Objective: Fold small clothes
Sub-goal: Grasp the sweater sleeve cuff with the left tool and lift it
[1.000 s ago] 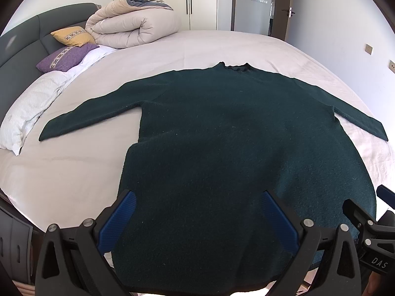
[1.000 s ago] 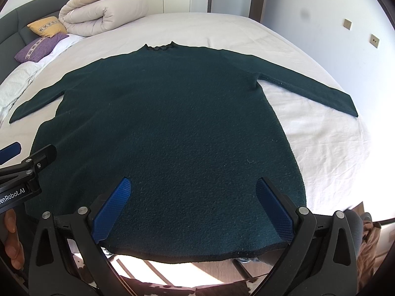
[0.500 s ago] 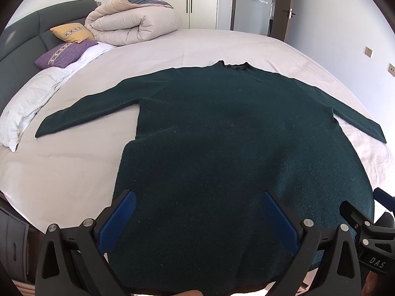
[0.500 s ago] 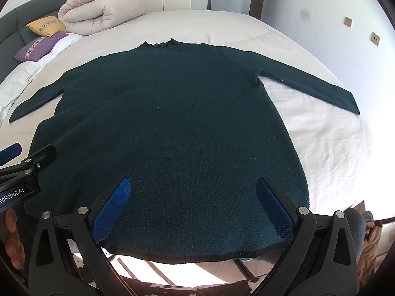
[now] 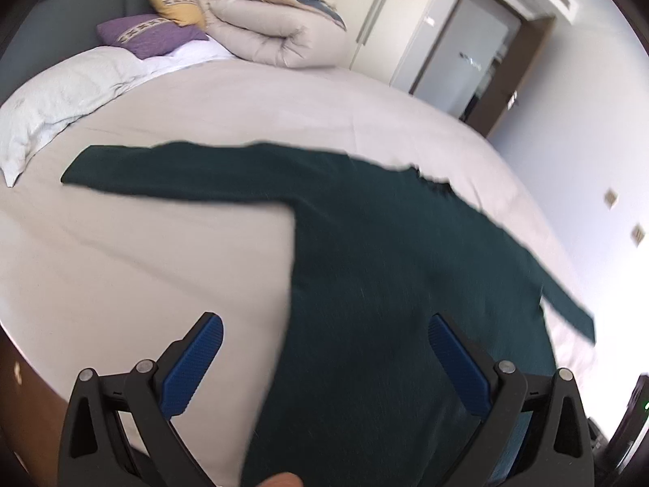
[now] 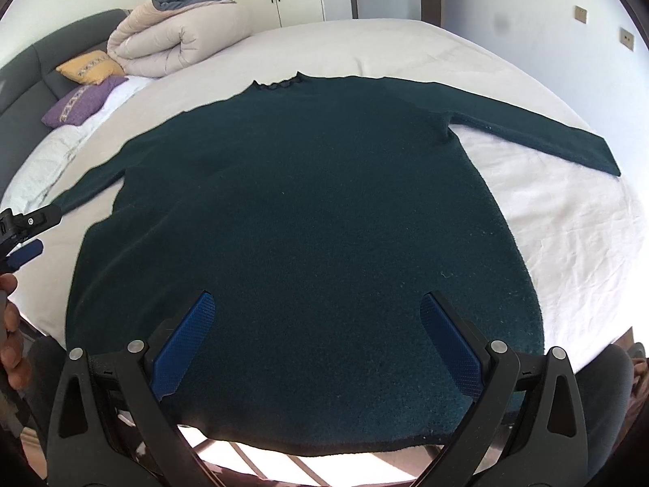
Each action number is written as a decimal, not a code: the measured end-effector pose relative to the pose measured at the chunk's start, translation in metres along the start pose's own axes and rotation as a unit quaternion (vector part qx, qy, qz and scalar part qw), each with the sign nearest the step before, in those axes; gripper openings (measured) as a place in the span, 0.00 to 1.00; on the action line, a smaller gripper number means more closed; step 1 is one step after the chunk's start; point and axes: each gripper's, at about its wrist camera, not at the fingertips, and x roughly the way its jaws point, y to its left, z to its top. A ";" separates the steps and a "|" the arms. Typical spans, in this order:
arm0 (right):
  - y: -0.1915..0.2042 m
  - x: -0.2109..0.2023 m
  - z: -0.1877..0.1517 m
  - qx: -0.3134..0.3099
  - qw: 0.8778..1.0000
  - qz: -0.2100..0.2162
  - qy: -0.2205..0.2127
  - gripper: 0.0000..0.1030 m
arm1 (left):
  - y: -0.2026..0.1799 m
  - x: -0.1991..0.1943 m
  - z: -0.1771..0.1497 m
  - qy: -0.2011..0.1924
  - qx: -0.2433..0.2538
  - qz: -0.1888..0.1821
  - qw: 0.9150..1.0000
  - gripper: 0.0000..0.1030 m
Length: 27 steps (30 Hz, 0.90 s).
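A dark green long-sleeved sweater [image 6: 308, 211] lies flat on the white bed [image 6: 568, 219], both sleeves spread out, collar at the far side. My right gripper [image 6: 316, 324] is open and empty, above the sweater's hem near the bed's front edge. My left gripper [image 5: 324, 349] is open and empty, above the sweater's [image 5: 397, 284] left side seam; its left sleeve [image 5: 170, 174] stretches out ahead. The left gripper also shows at the left edge of the right wrist view [image 6: 20, 235].
A rolled beige duvet [image 6: 178, 40], a yellow pillow [image 6: 91, 67] and a purple pillow [image 6: 81, 101] lie at the head of the bed by the dark headboard [image 6: 24, 77]. White pillows [image 5: 52, 101] lie on the left. Wardrobe doors and a room door stand behind.
My left gripper has swung left and tilted, now facing the left sleeve and side seam, with motion blur. My right gripper has risen slightly. The sweater has not moved.
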 end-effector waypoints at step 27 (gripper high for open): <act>0.032 0.055 0.043 -0.002 0.997 0.065 0.036 0.94 | 0.330 0.102 0.104 -0.080 -0.483 -0.097 0.866 0.94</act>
